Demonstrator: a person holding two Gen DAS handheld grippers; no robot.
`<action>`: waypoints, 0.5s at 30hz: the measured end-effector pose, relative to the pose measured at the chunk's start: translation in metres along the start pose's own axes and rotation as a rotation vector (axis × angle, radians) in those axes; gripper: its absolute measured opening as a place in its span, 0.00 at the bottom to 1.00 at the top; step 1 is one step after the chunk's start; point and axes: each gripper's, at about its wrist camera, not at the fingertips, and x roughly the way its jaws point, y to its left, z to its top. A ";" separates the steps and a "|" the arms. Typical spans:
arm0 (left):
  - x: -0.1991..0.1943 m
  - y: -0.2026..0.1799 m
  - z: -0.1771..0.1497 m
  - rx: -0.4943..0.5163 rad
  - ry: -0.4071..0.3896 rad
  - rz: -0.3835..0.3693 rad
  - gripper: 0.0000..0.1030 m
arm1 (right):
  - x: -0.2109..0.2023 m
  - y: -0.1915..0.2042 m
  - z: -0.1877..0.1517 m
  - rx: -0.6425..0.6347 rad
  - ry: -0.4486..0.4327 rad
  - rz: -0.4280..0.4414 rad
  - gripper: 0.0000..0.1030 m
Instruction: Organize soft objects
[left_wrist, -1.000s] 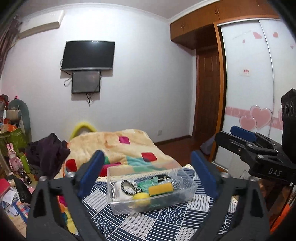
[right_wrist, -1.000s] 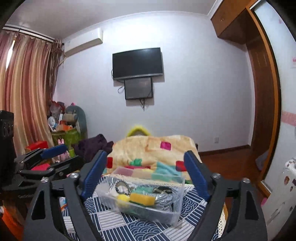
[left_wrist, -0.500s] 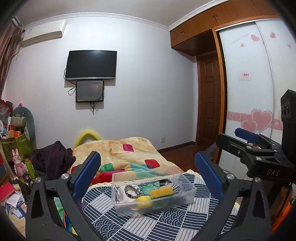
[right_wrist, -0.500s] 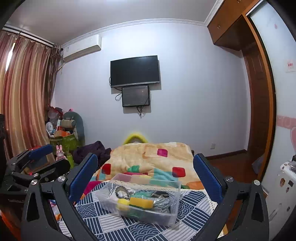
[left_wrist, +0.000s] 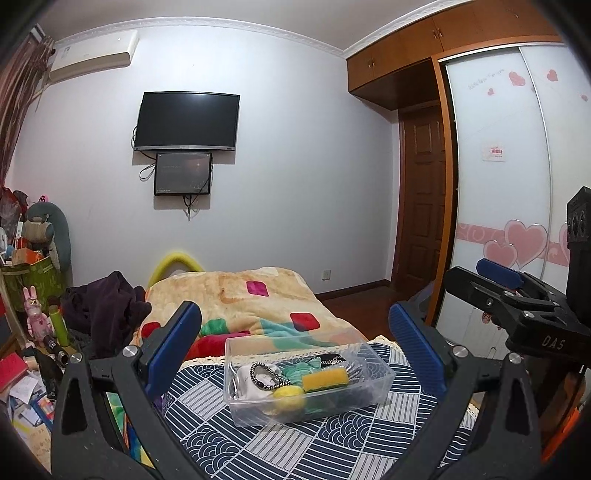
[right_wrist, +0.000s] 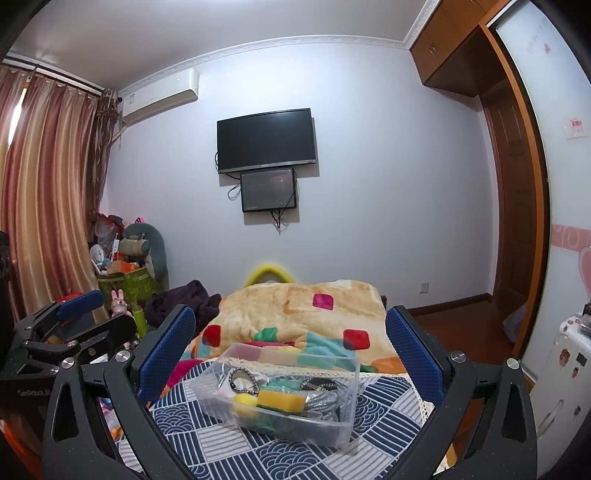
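A clear plastic bin (left_wrist: 380, 386) (right_wrist: 343, 424) sits on a blue-and-white patterned cloth (left_wrist: 295, 450) (right_wrist: 295, 458). It holds a yellow sponge (left_wrist: 325, 380) (right_wrist: 280, 400), a yellow ball (left_wrist: 286, 395) (right_wrist: 243, 400), a black-and-white cord loop (left_wrist: 264, 374) (right_wrist: 242, 380), teal fabric (left_wrist: 299, 369) and grey cords (right_wrist: 321, 400). My left gripper (left_wrist: 295, 343) is open and empty, held back above the bin. My right gripper (right_wrist: 290, 339) is open and empty, also short of the bin. Each gripper shows at the edge of the other's view.
Beyond the cloth lies a bed with an orange patchwork blanket (left_wrist: 236, 295) (right_wrist: 306, 310) and a dark garment (left_wrist: 103, 306). Cluttered toys and boxes (left_wrist: 33, 295) crowd the left. A wardrobe with sliding doors (left_wrist: 517, 221) and a door stand on the right.
Both grippers have tilted upward and drawn slightly back, so the bin sits lower and smaller in both views. Both stay open and empty.
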 end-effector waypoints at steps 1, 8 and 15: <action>0.001 0.000 0.000 -0.001 0.003 0.000 1.00 | 0.000 0.000 0.000 0.000 0.000 0.001 1.00; 0.001 0.001 0.000 -0.001 0.007 0.003 1.00 | 0.000 0.001 0.001 0.003 0.004 0.003 1.00; 0.003 0.001 0.000 -0.001 0.010 0.004 1.00 | -0.001 -0.001 0.000 0.006 0.010 0.000 1.00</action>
